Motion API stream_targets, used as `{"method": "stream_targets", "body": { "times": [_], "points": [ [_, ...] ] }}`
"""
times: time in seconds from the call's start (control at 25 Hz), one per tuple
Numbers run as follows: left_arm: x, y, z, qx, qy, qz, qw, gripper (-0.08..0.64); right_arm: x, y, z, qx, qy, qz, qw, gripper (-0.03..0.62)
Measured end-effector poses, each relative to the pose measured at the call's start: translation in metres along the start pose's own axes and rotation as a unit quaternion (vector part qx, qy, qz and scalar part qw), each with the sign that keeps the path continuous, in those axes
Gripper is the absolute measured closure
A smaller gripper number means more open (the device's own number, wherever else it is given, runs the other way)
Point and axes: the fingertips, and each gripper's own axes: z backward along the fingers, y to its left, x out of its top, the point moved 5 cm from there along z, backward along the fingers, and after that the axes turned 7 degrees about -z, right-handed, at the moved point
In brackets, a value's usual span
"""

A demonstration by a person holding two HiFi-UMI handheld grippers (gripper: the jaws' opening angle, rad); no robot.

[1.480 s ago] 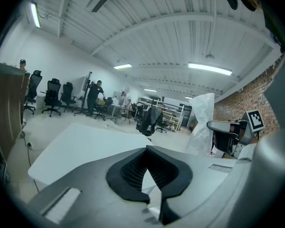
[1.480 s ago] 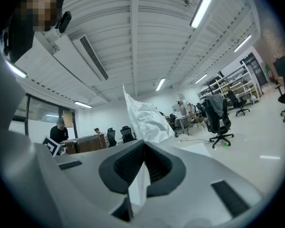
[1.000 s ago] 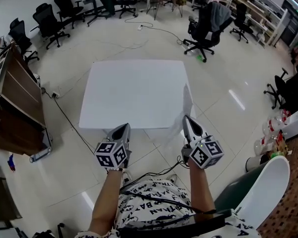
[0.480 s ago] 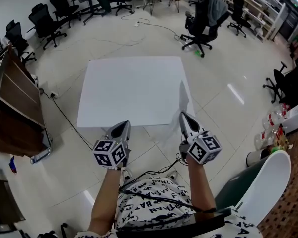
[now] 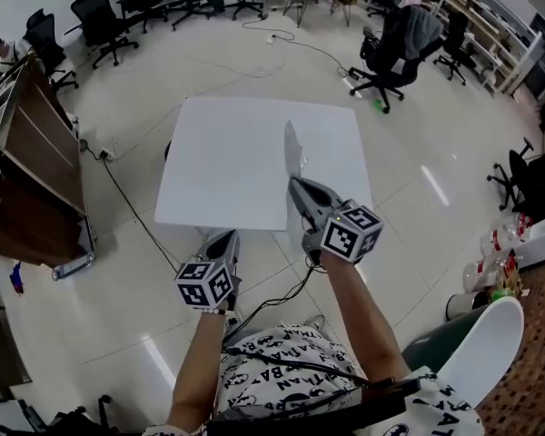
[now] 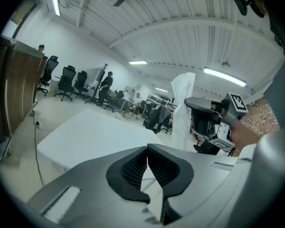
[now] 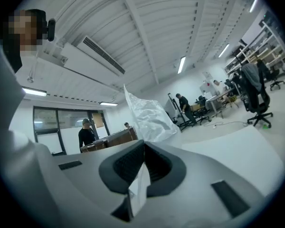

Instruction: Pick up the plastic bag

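With right tool [image 5: 294,185] clamped on the thin translucent white plastic bag [image 5: 292,151], held up over the white square counter [image 5: 220,173], lift steadily without slackening (left tool [image 5: 222,239] closed, empty, low).

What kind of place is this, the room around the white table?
Probably an open-plan office or lab workspace: black swivel office chairs stand about the tiled floor, shelving lines one side, and a cable trails across the floor beside the white table.
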Motion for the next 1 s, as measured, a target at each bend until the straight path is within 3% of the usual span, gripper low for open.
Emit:
{"method": "stream_targets", "body": {
  "times": [0.24, 0.4, 0.48, 0.68, 0.88, 1.0],
  "points": [
    [0.002, 0.05, 0.026, 0.015, 0.006, 0.019, 0.9997, 0.555, -0.009, 0.039, -0.102, 0.07, 0.004, -0.063, 0.995, 0.591],
    [0.007, 0.072, 0.029, 0.01, 0.015, 0.018, 0.9997, 0.555, 0.012, 0.053, -0.138, 0.099, -0.06, -0.099, 0.988, 0.591],
    [0.012, 0.076, 0.022, 0.008, 0.017, 0.015, 0.9997, 0.555, 0.032, 0.047, -0.141, 0.098, -0.092, -0.087, 0.987, 0.591],
    [0.013, 0.086, -0.023, 0.02, 0.028, -0.001, 0.9994, 0.555, 0.043, -0.021, -0.117, 0.028, -0.113, -0.023, 0.993, 0.591],
    [-0.007, 0.097, -0.097, 0.044, 0.066, -0.005, 0.9968, 0.556, 0.003, -0.134, -0.091, -0.083, -0.082, 0.043, 0.992, 0.591],
    [-0.018, 0.096, -0.126, 0.055, 0.081, 0.001, 0.9952, 0.557, -0.03, -0.189, -0.079, -0.117, -0.062, 0.034, 0.991, 0.591]
  ]
}}
